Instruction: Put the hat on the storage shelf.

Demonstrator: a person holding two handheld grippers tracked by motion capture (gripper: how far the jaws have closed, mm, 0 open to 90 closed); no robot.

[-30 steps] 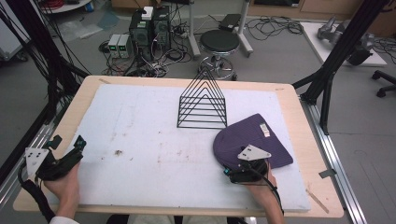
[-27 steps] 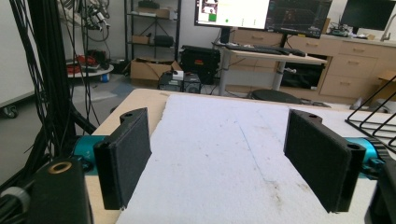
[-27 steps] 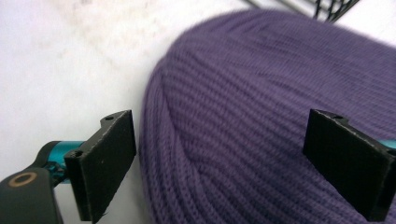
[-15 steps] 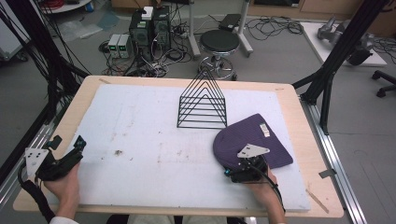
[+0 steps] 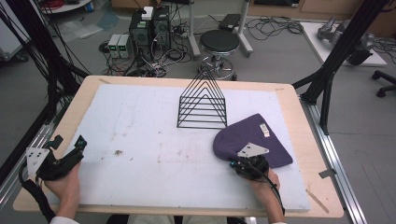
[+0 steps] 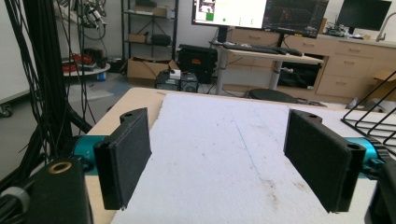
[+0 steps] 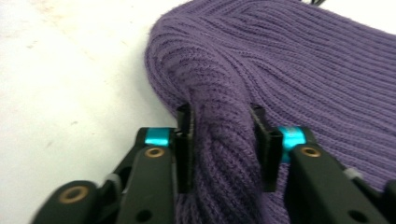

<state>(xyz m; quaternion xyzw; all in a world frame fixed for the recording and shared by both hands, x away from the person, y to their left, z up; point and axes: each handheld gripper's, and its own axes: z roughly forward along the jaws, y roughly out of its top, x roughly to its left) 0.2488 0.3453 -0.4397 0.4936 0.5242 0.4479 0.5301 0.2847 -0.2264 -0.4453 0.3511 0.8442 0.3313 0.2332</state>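
The left gripper [image 5: 70, 151] rests at the near left edge of the white mat [image 5: 154, 140], its jaws standing wide apart with nothing between them; it appears parked clear of the work. At the centre, towards the far side, one black wire rack [image 5: 203, 100] stands upright, probably awaiting the item. Just right of it and nearer the person lies one purple knitted beanie [image 5: 261, 137], flat on the mat. The right gripper [image 7: 223, 140] has just been closing its jaws and now pinches a raised fold of the beanie's near edge, evidently to lift it. Count: two grippers, one rack, one beanie.
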